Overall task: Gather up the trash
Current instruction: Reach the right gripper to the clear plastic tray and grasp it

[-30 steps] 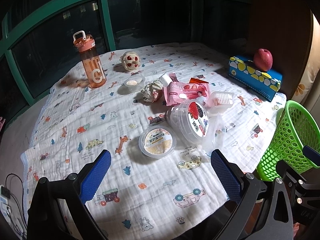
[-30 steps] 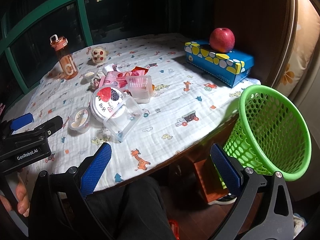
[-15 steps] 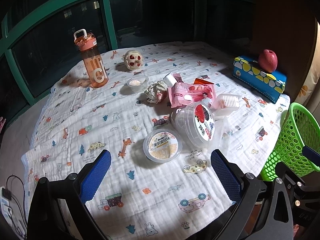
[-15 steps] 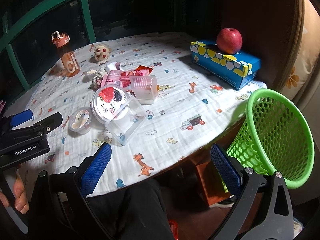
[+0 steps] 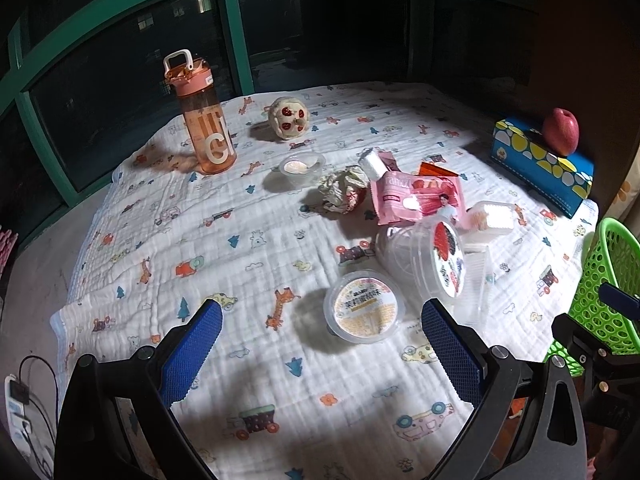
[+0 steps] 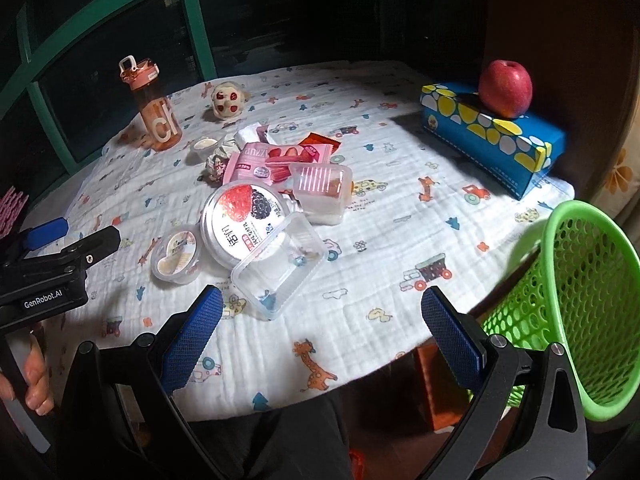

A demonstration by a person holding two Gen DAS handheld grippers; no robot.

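Overhead, both tools hovered above the near edge of the desk [image 5: 132, 216], which was covered by a white cloth printed with small animals and cars. Left tool [image 5: 320, 344]: blue pads spread wide, nothing between them, with a small round foil-lidded cup [image 5: 363, 306] lying just ahead. Right tool [image 6: 320, 332]: also spread wide and empty, over the desk's front edge; an empty clear rectangular tray [image 6: 278, 266] lay just beyond its left pad. Trash sat clustered mid-desk: a round tub with a strawberry and blackberry lid [image 6: 245, 222] tilted against the clear tray, a ribbed plastic container [image 6: 322, 194] touching it on the far side, a pink snack wrapper [image 6: 266, 160] behind, a crumpled paper ball [image 5: 342, 192], and a small open cup [image 5: 300, 168] farther back. A green mesh basket [image 6: 576, 304] stood off the right edge of the desk, tilted, with its interior only partly visible. Non-trash items stood well apart from the cluster: an orange water bottle [image 5: 204, 120] upright at far left, a small round plush toy [image 5: 289, 119] near it, and a red apple [image 6: 505, 88] resting on a blue tissue box [image 6: 488, 136] at far right. A hand [image 6: 36, 380] gripped the left tool's handle at the right view's lower left.
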